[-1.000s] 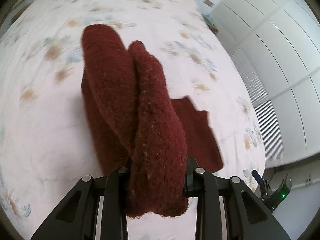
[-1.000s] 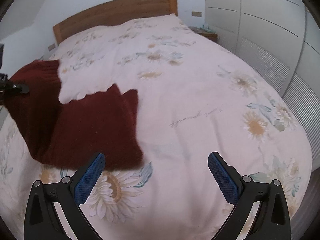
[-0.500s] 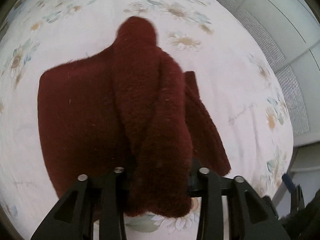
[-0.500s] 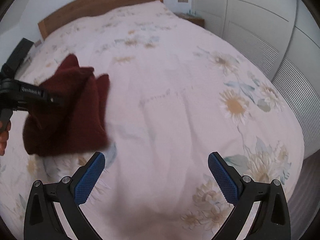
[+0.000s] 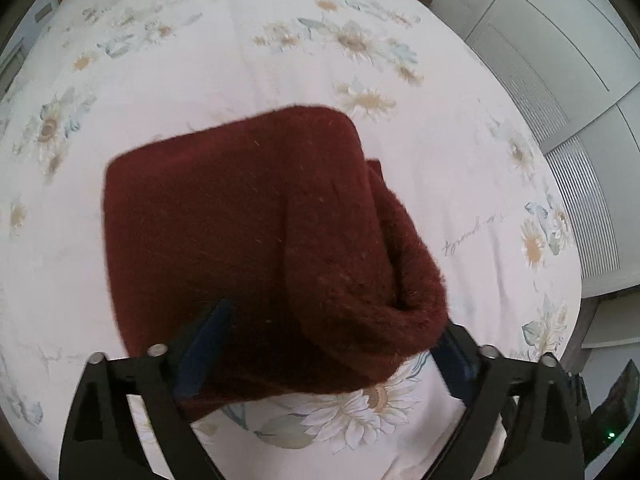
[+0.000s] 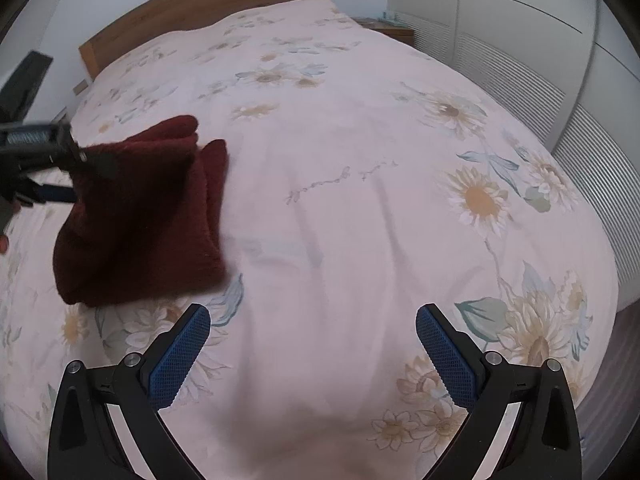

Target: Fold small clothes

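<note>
One dark red knitted garment (image 5: 248, 240) lies folded on the flowered bedspread (image 6: 360, 200), bare sheet all around it and cupboard doors (image 6: 520, 40) along my right. My left gripper (image 5: 324, 344) is spreading, its pads off the wool that hides their tips; my right gripper (image 6: 312, 352) gapes empty, well apart.

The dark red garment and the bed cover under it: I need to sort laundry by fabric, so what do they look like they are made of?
Dark red garment: seemingly a thick wool-like knit, matte, with a fuzzy nap and pale lint specks. Bed cover: probably smooth woven cotton or a blend, matte pale pink with printed flowers and soft creases. The fibres themselves cannot be confirmed.
</note>
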`<move>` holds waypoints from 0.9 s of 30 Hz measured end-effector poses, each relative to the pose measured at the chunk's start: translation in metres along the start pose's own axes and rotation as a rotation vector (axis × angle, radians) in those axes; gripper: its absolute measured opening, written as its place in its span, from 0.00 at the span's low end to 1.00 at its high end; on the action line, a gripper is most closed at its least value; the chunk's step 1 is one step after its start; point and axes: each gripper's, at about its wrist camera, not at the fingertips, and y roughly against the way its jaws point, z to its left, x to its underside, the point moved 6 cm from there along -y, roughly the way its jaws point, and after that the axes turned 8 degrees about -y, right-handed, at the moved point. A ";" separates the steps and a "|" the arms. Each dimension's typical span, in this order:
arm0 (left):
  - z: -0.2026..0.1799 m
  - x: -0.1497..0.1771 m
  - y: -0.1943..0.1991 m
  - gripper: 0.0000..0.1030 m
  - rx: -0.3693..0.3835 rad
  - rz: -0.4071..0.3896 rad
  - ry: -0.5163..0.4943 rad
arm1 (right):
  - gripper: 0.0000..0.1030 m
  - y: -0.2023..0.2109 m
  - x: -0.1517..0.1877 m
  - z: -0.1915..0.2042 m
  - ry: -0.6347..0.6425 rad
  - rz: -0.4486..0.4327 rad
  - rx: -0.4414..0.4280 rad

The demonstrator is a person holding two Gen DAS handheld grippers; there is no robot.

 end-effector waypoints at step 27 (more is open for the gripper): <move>0.139 0.085 0.055 0.99 -0.072 -0.057 0.173 | 0.67 -0.049 -0.115 0.203 0.253 0.258 -0.174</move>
